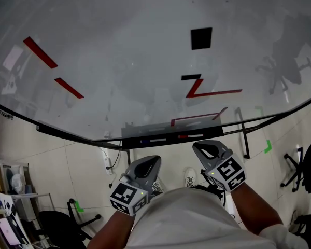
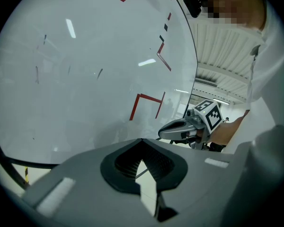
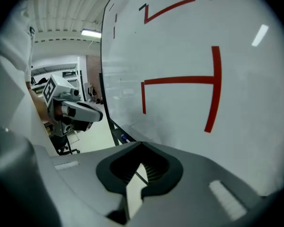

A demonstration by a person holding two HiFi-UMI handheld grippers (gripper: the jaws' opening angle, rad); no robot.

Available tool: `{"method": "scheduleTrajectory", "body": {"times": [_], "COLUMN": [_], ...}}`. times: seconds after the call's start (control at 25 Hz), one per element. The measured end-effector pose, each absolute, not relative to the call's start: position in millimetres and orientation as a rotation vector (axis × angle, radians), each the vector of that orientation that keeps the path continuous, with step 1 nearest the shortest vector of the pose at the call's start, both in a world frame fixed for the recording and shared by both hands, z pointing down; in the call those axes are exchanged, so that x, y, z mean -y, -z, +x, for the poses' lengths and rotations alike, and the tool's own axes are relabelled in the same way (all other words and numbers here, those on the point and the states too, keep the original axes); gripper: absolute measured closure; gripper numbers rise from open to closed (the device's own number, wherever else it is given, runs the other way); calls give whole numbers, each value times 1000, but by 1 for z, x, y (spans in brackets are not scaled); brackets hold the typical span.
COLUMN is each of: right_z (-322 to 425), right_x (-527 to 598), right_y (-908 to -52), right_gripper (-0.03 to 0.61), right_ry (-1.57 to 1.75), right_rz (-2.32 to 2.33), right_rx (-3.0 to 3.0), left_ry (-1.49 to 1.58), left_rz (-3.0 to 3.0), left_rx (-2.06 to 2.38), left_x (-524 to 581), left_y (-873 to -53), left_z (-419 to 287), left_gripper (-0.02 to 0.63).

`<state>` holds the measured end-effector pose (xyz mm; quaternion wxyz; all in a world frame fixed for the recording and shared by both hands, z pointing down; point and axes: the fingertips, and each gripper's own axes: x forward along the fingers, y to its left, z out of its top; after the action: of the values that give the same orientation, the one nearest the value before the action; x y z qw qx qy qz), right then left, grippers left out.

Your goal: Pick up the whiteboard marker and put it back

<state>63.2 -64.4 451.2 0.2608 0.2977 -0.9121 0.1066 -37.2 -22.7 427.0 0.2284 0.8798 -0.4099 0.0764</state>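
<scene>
A whiteboard with red lines stands in front of me. Along its lower edge runs a tray, and on it lie markers, one with a blue cap and one with a red cap. The right gripper view also catches the blue-capped marker. I hold both grippers close to my body, below the tray and apart from it. My left gripper is shut and holds nothing. My right gripper is likewise shut and holds nothing. Each shows in the other's view: the right gripper and the left gripper.
A black square sits on the board's upper right. On the tiled floor below are office chairs, a cluttered shelf at left, green tape marks and the board's stand. My shoes show between the grippers.
</scene>
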Motion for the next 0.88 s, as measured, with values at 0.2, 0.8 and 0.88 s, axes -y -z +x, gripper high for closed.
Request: {"method": "scheduleTrajectory", "body": {"times": [0.2,0.8,0.88], "right_z": [61,62,61], "right_x": [57,39,36], "right_y": [-439,-431,-431], "right_gripper": [577,577,577], "right_ry": [-589,-709,-704], "right_rz": [814,843,863], "right_rx": [2595,2646,2640], "left_ry": [-205,-175,-174], "left_rz": [2421,2437,2445], "left_rx": [1129,1103,1086], "left_x": [22,19,18], "left_y": [-427,-421,-419], "left_z": [-37,-37,-37], "left_gripper": [597,597,597]}}
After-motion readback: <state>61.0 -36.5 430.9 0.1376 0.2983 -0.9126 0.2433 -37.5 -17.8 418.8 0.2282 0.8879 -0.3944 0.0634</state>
